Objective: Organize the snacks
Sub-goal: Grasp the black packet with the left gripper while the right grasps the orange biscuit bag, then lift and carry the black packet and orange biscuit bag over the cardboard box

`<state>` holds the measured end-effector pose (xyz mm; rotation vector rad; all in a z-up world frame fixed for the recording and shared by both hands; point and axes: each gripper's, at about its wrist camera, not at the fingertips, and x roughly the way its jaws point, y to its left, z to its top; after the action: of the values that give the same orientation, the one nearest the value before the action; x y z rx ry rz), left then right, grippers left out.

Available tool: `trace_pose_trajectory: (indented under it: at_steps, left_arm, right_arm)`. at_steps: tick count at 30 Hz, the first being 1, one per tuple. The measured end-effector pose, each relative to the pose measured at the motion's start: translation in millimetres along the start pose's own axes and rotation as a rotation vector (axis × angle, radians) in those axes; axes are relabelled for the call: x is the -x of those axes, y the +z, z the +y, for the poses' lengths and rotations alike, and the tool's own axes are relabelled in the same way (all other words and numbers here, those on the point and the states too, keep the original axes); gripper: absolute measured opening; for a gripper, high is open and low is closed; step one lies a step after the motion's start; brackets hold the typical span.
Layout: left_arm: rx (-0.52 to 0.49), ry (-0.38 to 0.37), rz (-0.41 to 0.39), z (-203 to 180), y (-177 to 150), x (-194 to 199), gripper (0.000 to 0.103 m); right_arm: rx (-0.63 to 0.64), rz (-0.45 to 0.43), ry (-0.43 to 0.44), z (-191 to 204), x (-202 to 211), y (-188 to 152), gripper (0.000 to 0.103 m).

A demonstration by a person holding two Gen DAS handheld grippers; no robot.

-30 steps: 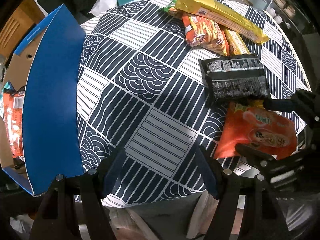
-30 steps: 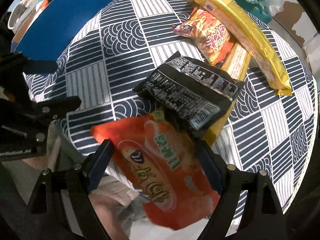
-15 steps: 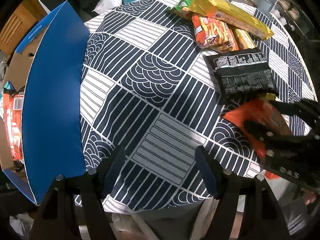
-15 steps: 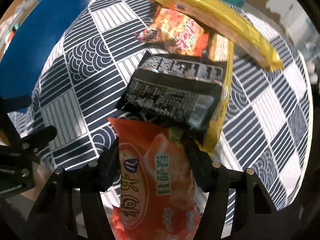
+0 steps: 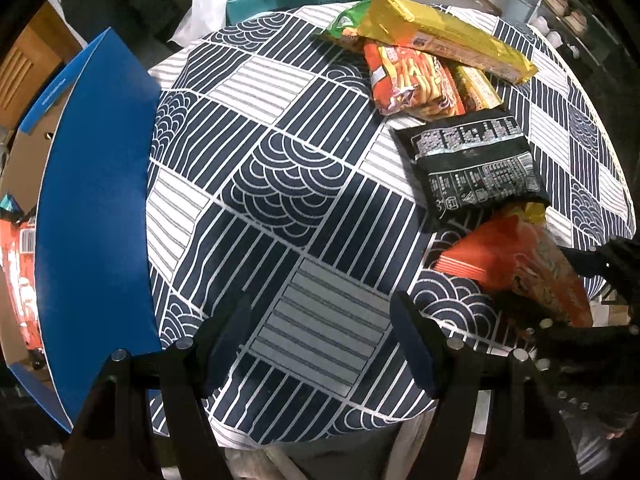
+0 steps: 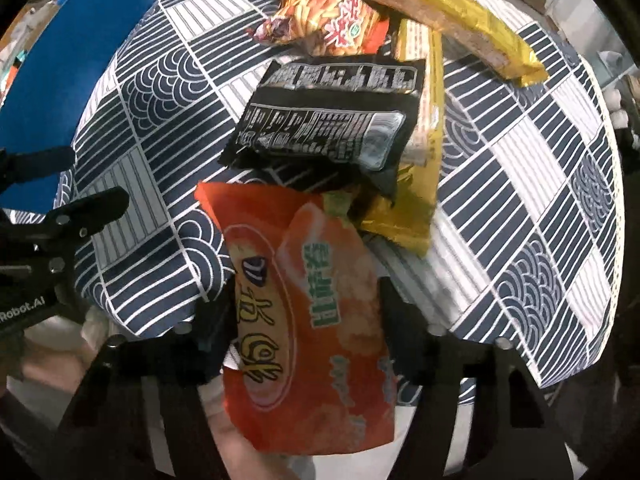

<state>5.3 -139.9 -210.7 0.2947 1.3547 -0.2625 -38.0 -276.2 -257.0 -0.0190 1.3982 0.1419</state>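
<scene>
Evidently the orange snack bag (image 6: 304,320) is a light, puffy thing — air-filled film that crumples and slides under pressure, with contents that I judge would crush if squeezed hard; the better hold looks to be across its flat middle or a crimped end seam, not the slick printed face alone. It lies at the near edge of the round table (image 6: 560,208), partly hanging off the patterned cloth, its upper corner touching the black packet (image 6: 328,120). The right gripper (image 6: 304,316) straddles it, one pad on each long side, jaws closing on the bag — whether the pads already press it I cannot quite tell. It is bright orange with a pale oval, yellow characters and a green strip of lettering. The left gripper (image 5: 320,344) hangs apart and empty over bare cloth, beside the blue box (image 5: 96,208).
</scene>
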Motion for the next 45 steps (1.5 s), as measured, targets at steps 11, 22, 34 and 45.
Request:
trace_pose_trajectory:
  at_steps: [11,22,34,45]
  left_arm:
    - [-0.006,-0.018,-0.051,-5.9,17.7,7.7,0.078]
    - [-0.084,-0.053,-0.087,-34.5,44.4,1.4,0.078]
    - [-0.092,-0.188,-0.070,-67.6,72.5,-3.5,0.083]
    - [-0.014,-0.322,-0.089,-67.4,83.6,-20.4,0.085]
  right_arm:
    - [-0.150,-0.156,0.030,-58.8,69.4,-15.2,0.057]
    - [-0.257,-0.213,-0.016,-84.8,51.7,7.6,0.057]
    - [-0.299,-0.280,-0.037,-99.9,60.5,16.0,0.057]
    - [-0.324,-0.275,-0.016,-108.6,58.3,9.2,0.057]
